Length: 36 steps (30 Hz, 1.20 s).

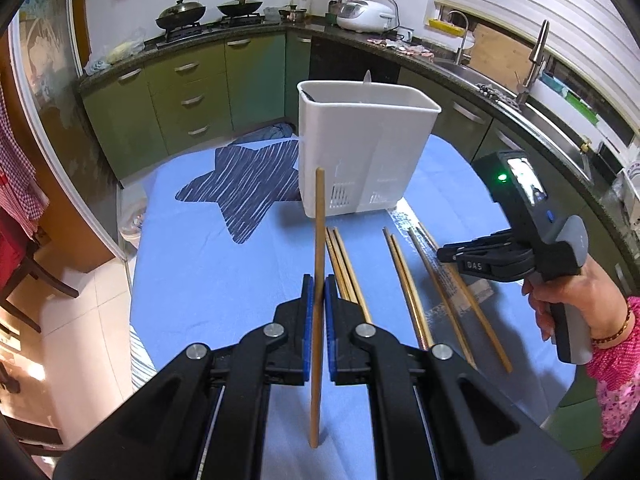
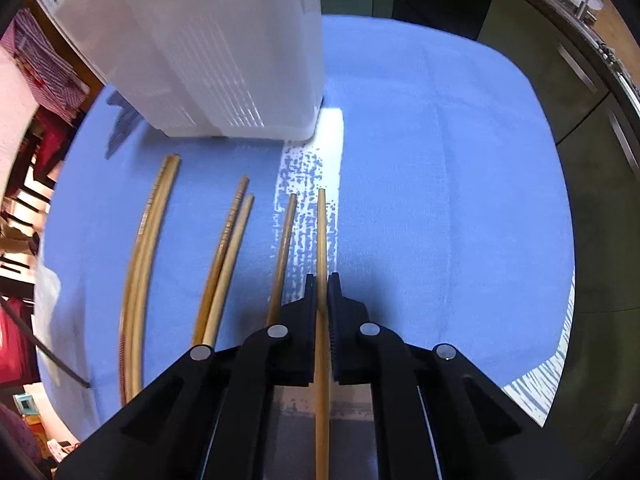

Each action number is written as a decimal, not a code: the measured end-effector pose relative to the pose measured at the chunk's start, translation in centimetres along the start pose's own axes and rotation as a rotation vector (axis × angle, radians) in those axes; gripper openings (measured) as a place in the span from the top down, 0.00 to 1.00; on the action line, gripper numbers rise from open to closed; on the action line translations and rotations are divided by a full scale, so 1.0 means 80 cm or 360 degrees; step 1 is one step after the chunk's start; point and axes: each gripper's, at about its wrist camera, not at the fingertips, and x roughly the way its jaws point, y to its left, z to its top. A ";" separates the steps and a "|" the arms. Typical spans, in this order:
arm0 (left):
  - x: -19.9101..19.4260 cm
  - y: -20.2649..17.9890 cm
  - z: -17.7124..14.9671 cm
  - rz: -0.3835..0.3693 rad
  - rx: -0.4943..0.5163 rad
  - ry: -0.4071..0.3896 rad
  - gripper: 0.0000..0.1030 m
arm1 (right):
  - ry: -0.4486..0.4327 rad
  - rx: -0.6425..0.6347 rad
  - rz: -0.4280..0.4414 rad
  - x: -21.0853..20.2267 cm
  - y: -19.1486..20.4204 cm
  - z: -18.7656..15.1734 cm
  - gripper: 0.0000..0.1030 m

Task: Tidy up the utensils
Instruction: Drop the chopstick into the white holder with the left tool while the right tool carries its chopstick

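My left gripper [image 1: 319, 284] is shut on a wooden chopstick [image 1: 319, 220], which is raised off the blue cloth and points toward the white slotted utensil holder [image 1: 360, 140]. Several more chopsticks [image 1: 400, 276] lie side by side on the cloth in front of the holder. At the right, a hand carries my right gripper [image 1: 442, 256] low over the rightmost sticks. In the right wrist view, that right gripper [image 2: 322, 280] is shut on the rightmost chopstick [image 2: 321, 232], beside a single stick [image 2: 285, 240]. The holder [image 2: 200, 60] stands just beyond, to the upper left.
The blue cloth [image 1: 200, 280] has a dark star patch [image 1: 248, 184] left of the holder. Two pairs of chopsticks [image 2: 228, 260] lie further left in the right wrist view. Green kitchen cabinets [image 1: 192, 96] and a sink counter [image 1: 532, 108] ring the table; a person's hand [image 1: 592, 304] is at the right.
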 end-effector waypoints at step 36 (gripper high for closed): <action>-0.086 -0.026 0.010 -0.0109 0.0118 -0.0202 0.95 | -0.0898 -0.0047 0.0199 -0.269 -0.021 -0.126 0.94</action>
